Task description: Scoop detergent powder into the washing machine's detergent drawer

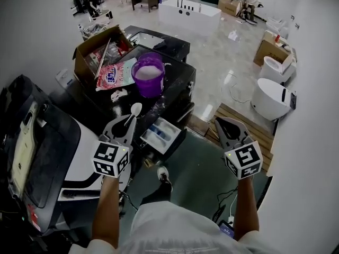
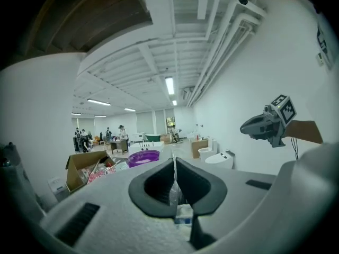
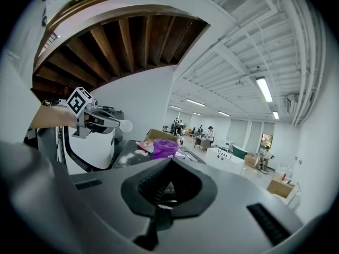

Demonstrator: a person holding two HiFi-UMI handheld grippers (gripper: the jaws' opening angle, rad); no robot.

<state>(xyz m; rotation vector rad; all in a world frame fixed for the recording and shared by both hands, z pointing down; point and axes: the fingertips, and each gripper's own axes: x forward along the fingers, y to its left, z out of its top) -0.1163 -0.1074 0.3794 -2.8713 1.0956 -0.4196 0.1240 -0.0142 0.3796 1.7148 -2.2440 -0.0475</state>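
Left tool clenched on spoon handle, thin and edge-on between jaws. Bowl forward, about level; judged held so powder cannot spill. Bowl load: cannot tell.
Spoon hangs between purple tub of powder on worktop and drawer, pulled out below worktop edge.
Right tool closed, empty, well aside; likely clear of scooping path.

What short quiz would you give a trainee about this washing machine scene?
1. What is the left hand-held gripper shut on?
A. a white spoon
B. a bottle
C. nothing
2. True or false: the detergent drawer is pulled open.
3. Fill in: the purple tub holds white ____.
Key: 1 A; 2 true; 3 powder.
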